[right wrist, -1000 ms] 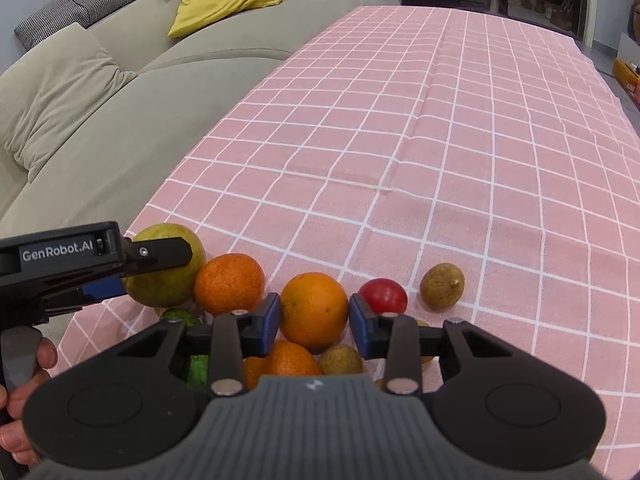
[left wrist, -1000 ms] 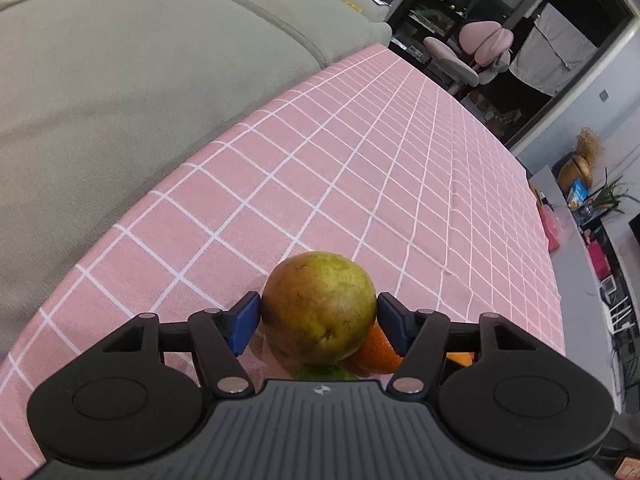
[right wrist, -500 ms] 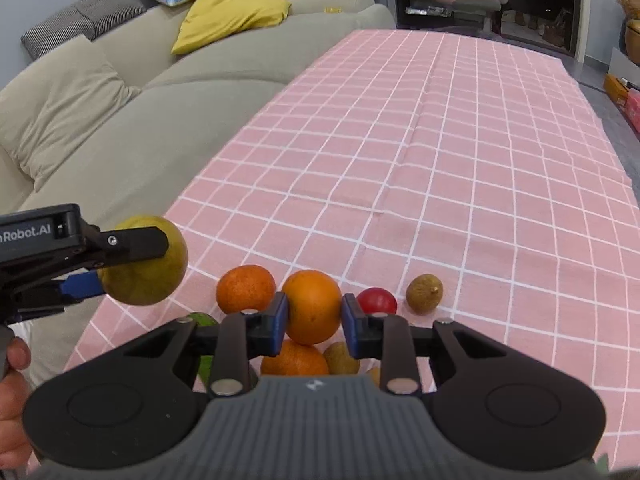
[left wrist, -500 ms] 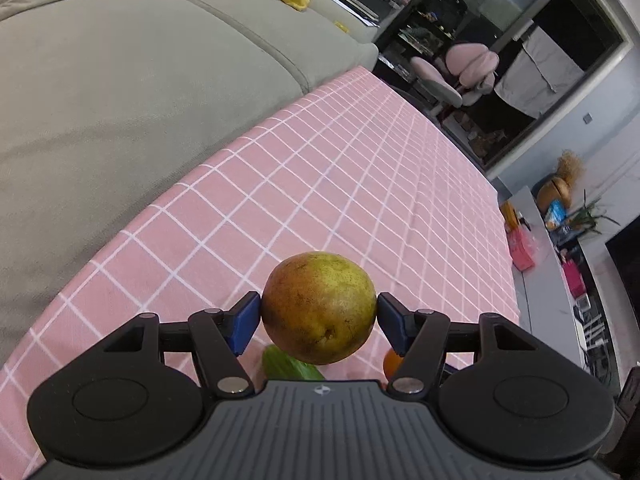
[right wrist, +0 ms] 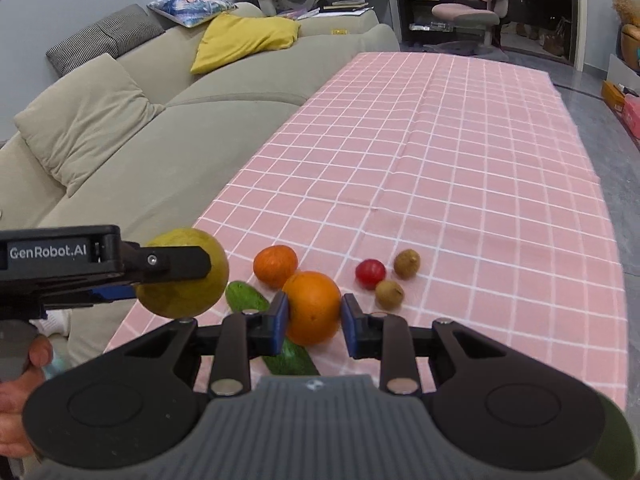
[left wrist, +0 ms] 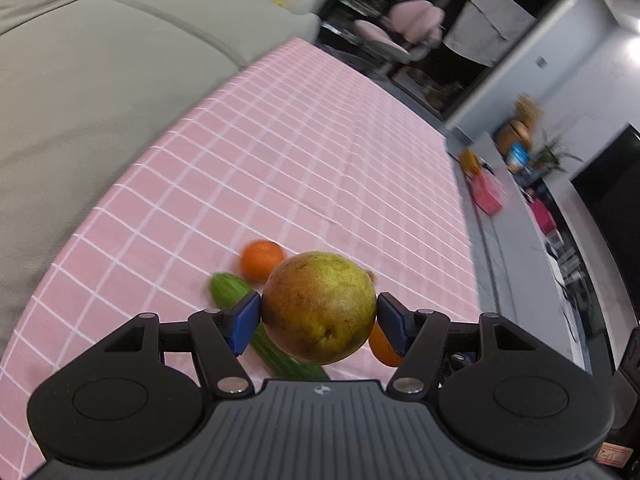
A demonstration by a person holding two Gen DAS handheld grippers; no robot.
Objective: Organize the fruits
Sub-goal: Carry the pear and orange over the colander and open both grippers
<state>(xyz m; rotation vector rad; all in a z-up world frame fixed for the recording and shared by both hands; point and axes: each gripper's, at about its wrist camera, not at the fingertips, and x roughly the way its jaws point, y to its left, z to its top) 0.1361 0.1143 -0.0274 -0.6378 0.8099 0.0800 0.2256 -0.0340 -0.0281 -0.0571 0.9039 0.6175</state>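
Observation:
My left gripper (left wrist: 319, 316) is shut on a yellow-green pear (left wrist: 319, 307) and holds it above the table; the pear also shows at the left of the right wrist view (right wrist: 185, 273). My right gripper (right wrist: 314, 316) is shut on a large orange (right wrist: 313, 307), lifted off the pink checked cloth (right wrist: 460, 168). Below lie a green cucumber (right wrist: 245, 297), a smaller orange (right wrist: 275, 265), a red fruit (right wrist: 371, 273) and two small brown fruits (right wrist: 407, 264) (right wrist: 389, 294). The cucumber (left wrist: 230, 290) and the smaller orange (left wrist: 261, 260) also show in the left wrist view.
A grey sofa (right wrist: 132, 128) with a yellow cushion (right wrist: 244, 38) runs along the table's left side. A pink chair (right wrist: 468, 12) and shelves stand beyond the far end. The cloth's right edge drops to the floor (right wrist: 612, 152).
Both grippers have risen with their fruit. The pear and the large orange are now well above the cloth, and more of the fruit pile underneath has come into view.

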